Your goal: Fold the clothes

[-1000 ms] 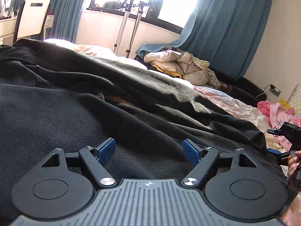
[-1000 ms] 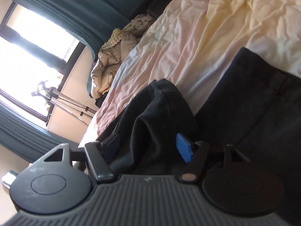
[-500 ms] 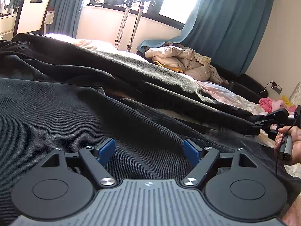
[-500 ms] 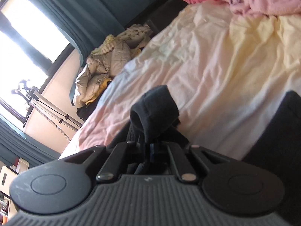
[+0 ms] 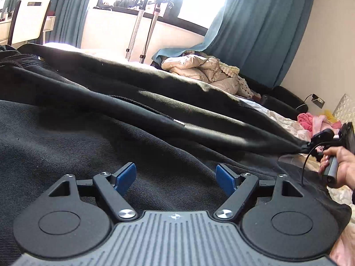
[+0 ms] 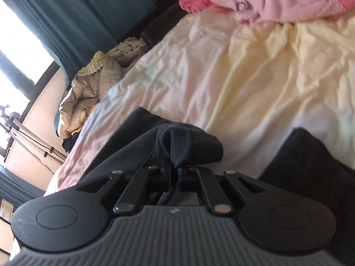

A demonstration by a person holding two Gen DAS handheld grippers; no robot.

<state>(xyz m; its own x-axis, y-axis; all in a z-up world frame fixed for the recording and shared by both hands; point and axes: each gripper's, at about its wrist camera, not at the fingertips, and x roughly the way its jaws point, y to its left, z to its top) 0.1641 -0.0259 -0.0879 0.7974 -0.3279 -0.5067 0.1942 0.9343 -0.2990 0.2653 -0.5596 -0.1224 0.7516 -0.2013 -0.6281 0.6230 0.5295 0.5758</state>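
**Garment Position and Finger State**

The black trousers [image 5: 137, 119] lie spread across the bed [image 6: 255, 84]. The left gripper [image 5: 176, 176] rests over the fabric, fingers apart, gripping nothing. The right gripper [image 6: 175, 174] has its fingers clamped together on a bunched trouser end.

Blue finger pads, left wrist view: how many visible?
2. One pad sits left of centre and the other pad right of centre, wide apart on the left gripper, both over the black garment. Nothing lies between them.
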